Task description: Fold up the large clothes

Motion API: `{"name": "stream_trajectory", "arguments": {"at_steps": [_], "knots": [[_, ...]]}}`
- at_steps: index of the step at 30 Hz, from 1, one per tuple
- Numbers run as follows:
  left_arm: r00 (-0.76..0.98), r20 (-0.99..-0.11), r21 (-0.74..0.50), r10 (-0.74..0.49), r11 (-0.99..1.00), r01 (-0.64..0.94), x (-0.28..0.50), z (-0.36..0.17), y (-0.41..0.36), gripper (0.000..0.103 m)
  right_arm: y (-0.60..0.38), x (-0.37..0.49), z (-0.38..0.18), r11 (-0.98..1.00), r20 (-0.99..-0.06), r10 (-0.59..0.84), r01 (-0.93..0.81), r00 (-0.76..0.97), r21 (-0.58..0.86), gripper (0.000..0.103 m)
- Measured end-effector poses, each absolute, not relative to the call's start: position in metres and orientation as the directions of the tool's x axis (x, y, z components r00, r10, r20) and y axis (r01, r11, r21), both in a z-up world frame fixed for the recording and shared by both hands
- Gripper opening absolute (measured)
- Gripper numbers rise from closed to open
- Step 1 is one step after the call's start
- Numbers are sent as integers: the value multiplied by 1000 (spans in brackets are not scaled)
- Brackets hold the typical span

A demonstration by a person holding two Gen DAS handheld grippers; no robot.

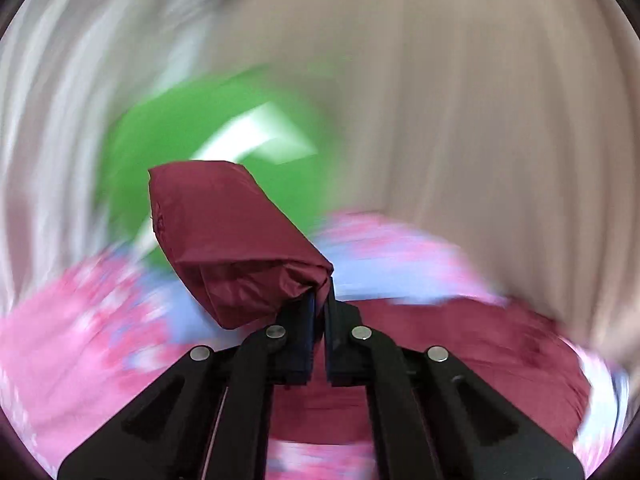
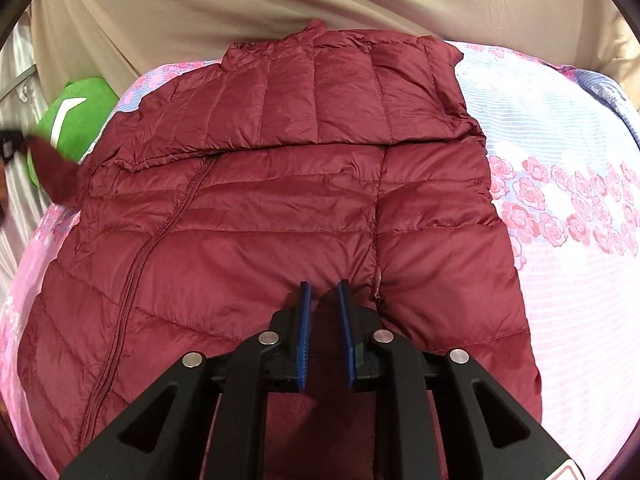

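A maroon quilted puffer jacket (image 2: 280,208) lies spread on a floral pink and blue bedsheet (image 2: 568,216), its upper part folded down over the body. My left gripper (image 1: 320,300) is shut on a sleeve end (image 1: 224,240) of the jacket and holds it lifted; the view behind it is motion-blurred. That sleeve (image 2: 52,172) and the left gripper show at the far left of the right wrist view. My right gripper (image 2: 323,292) is slightly open and empty, hovering over the jacket's lower middle near a zipper pull (image 2: 378,280).
A green plush object (image 2: 76,120) with a white mark sits at the bed's left edge. A beige curtain (image 2: 280,4) hangs behind the bed. Bare sheet lies to the right of the jacket.
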State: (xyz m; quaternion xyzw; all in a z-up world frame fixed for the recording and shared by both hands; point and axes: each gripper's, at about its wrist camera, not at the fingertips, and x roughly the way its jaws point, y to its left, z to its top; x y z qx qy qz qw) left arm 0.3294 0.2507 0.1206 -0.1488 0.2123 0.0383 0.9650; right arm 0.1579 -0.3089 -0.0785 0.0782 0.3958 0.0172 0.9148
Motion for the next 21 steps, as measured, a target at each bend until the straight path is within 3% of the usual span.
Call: {"name": "stream_trajectory", "arguments": {"at_steps": [4, 6, 9, 12, 14, 17, 19, 21], "knots": [[896, -372, -179, -241, 966, 186, 312, 150, 101, 2, -309, 156, -78, 983, -714, 106, 35, 692, 180, 19], [832, -422, -143, -360, 933, 330, 307, 134, 15, 3, -310, 154, -77, 981, -711, 113, 33, 694, 189, 19], [745, -528, -114, -407, 904, 413, 310, 85, -67, 7, -316, 150, -73, 978, -704, 119, 39, 701, 204, 21], [632, -660, -110, -406, 885, 453, 326, 15, -115, 25, -329, 144, -65, 974, -694, 119, 54, 710, 222, 28], [596, -705, -114, -385, 890, 441, 328, -15, -114, 31, -341, 140, -55, 974, -688, 107, 65, 718, 219, 32], [605, -676, -173, -421, 889, 425, 317, -12, -80, 56, -356, 143, -38, 969, -675, 119, 62, 728, 237, 42], [679, -602, -184, -420, 901, 393, 309, 6, -49, 85, -361, 151, -29, 965, -668, 145, 46, 730, 259, 52], [737, -563, -171, -375, 925, 340, 302, 15, -17, 89, -362, 169, -21, 953, -660, 205, 6, 723, 303, 57]]}}
